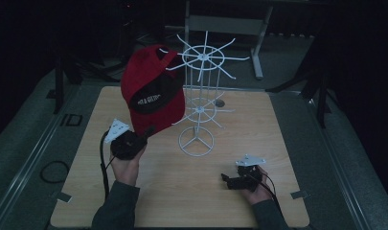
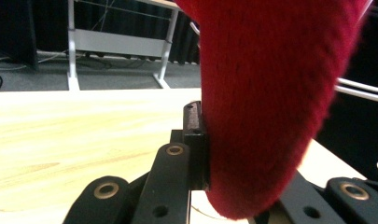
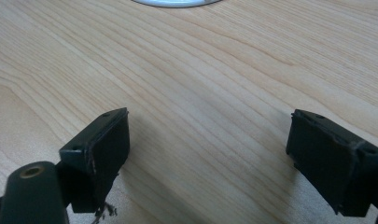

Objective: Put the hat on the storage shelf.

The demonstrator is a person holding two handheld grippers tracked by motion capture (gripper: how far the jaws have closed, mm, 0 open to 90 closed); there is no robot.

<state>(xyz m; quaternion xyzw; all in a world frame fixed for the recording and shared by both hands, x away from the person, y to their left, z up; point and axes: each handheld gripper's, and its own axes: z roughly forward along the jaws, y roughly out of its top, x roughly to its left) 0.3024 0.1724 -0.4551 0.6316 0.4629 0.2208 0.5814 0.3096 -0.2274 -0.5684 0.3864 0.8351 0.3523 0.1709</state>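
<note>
A red cap with a black lining and white lettering is held up above the table's left half. My left gripper is shut on its lower edge. In the left gripper view the red cloth fills the space between the jaws, one black pad presses on it, and the other pad is hidden behind it. The cap's top reaches the upper spokes of a white wire rack; whether it hangs on one I cannot tell. My right gripper rests low at the front right, open and with nothing in it.
The rack stands on a ring base at mid-table, whose rim lies just ahead of the right gripper. The wooden tabletop ends in dark floor on all sides. A metal table frame stands behind.
</note>
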